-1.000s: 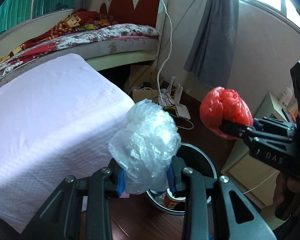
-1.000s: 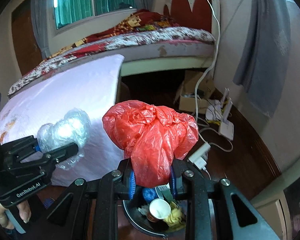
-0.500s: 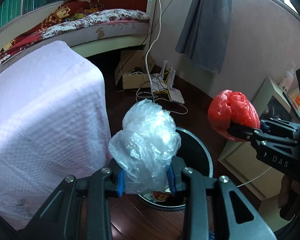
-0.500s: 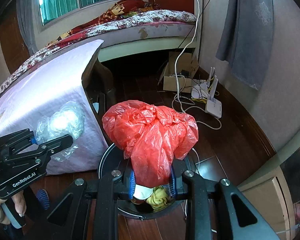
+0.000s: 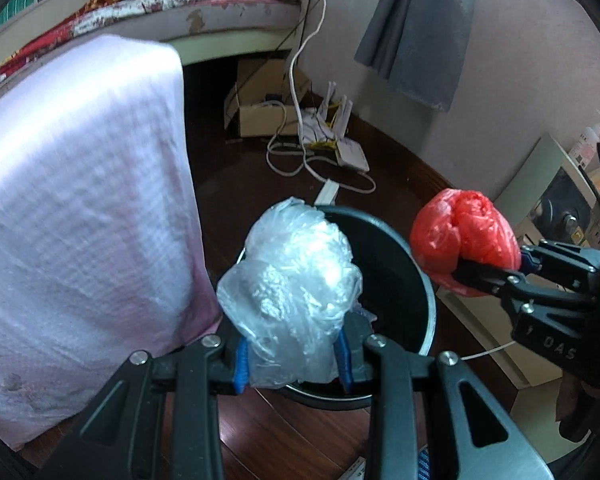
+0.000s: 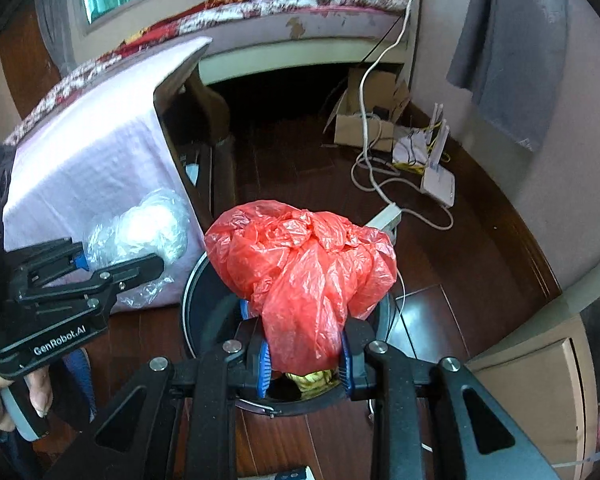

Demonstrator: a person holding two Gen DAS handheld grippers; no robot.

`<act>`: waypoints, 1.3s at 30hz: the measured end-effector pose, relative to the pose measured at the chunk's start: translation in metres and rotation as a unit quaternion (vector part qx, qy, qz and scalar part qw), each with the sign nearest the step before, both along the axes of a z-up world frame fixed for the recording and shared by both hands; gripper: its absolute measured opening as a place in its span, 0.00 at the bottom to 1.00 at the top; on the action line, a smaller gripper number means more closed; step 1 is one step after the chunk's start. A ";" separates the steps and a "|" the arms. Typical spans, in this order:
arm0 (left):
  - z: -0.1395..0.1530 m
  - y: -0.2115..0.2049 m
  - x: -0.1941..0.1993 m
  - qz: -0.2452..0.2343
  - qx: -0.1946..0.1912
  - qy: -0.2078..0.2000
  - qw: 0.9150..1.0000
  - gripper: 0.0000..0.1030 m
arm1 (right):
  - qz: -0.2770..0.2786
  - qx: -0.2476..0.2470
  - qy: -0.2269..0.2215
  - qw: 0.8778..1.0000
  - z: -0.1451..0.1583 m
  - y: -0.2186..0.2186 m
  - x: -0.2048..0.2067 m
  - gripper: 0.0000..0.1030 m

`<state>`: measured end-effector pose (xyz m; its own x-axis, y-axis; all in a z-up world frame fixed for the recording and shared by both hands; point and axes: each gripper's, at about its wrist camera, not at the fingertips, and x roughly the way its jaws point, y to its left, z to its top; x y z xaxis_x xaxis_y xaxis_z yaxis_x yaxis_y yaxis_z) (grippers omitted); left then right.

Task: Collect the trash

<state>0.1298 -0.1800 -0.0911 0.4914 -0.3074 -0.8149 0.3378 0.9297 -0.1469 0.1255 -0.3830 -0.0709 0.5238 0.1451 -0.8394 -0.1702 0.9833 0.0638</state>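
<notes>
My left gripper [image 5: 292,364] is shut on a crumpled clear plastic bag [image 5: 296,288], which hangs over the near-left rim of a black round trash bin [image 5: 404,264]. My right gripper [image 6: 304,364] is shut on a crumpled red plastic bag [image 6: 304,264] above the same bin [image 6: 204,316], where yellowish trash shows inside. In the left wrist view the red bag [image 5: 464,240] and right gripper [image 5: 488,272] sit just right of the bin's rim. In the right wrist view the clear bag [image 6: 144,232] and left gripper [image 6: 120,264] are at the left, held by a hand.
A table under a pale pink cloth [image 5: 76,200] stands close to the bin's left. Cables, a power strip, a white router [image 6: 440,184] and a cardboard box [image 5: 260,112] lie on the dark wood floor behind. A beige cabinet [image 5: 540,208] is at right, a bed [image 6: 300,4] beyond.
Both grippers have sunk and tipped downward toward the bin, each still holding its bag. The bin now fills more of both views and the bags hang right above its opening.
</notes>
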 end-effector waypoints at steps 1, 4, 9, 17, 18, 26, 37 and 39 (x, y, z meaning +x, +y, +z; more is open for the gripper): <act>-0.004 -0.001 0.001 -0.002 0.001 0.004 1.000 0.34 | 0.001 0.000 0.005 1.000 -0.005 0.001 0.003 0.27; -0.013 -0.003 0.004 -0.009 0.003 0.019 1.000 0.34 | 0.005 -0.002 0.023 1.000 -0.023 0.002 0.011 0.27; -0.028 -0.007 0.011 -0.011 0.011 0.038 0.999 0.35 | 0.015 0.000 0.042 0.999 -0.041 0.005 0.021 0.27; -0.044 0.007 0.024 0.046 0.032 0.044 0.997 0.97 | 0.009 -0.034 0.053 0.998 -0.066 -0.001 0.034 0.99; -0.044 0.009 0.025 0.050 0.038 0.039 0.997 0.97 | 0.001 -0.045 0.060 0.997 -0.070 -0.004 0.034 0.99; -0.039 0.013 0.018 0.054 0.053 0.022 0.997 0.98 | -0.015 -0.039 0.059 0.997 -0.068 -0.006 0.035 1.00; -0.022 0.030 0.013 0.077 0.059 0.001 0.995 0.98 | 0.005 -0.041 0.035 0.999 -0.047 0.014 0.033 1.00; -0.018 0.033 0.013 0.081 0.059 -0.001 0.995 0.98 | 0.008 -0.040 0.029 0.999 -0.042 0.018 0.032 1.00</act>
<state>0.1424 -0.1470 -0.1095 0.5278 -0.1270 -0.8398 0.1831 0.9825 -0.0335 0.1573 -0.3654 -0.1133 0.4720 0.0850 -0.8775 -0.1841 0.9829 -0.0039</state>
